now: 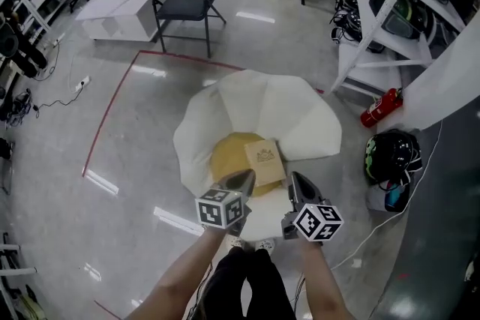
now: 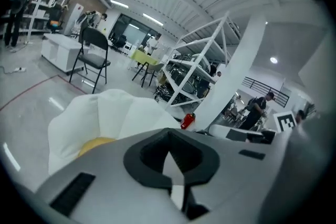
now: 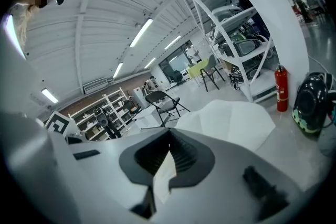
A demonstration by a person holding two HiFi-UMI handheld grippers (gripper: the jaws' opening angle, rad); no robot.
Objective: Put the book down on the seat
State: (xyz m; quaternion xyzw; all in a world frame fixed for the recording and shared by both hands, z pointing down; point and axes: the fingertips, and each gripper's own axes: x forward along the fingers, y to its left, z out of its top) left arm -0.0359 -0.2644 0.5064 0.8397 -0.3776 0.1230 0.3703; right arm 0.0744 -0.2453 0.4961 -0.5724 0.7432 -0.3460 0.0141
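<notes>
1. the book (image 1: 264, 160), tan with a small emblem on its cover, lies flat on the round yellow seat cushion (image 1: 227, 158) in the middle of the white petal-shaped chair (image 1: 300, 112).
2. the left gripper (image 1: 241, 177) is over the chair's front edge, just beside the book's near left corner; its jaws are clenched together on nothing.
3. the right gripper (image 1: 295, 180) is over the same front edge, just right of the book's near corner; its jaws are also pressed together and empty.
4. neither gripper touches the book.
5. beyond the chair's back stands a black folding chair (image 1: 180, 0).
6. to the chair's right a red fire extinguisher (image 1: 381, 107) lies on the floor, with a black helmet (image 1: 391, 155) near it.
</notes>
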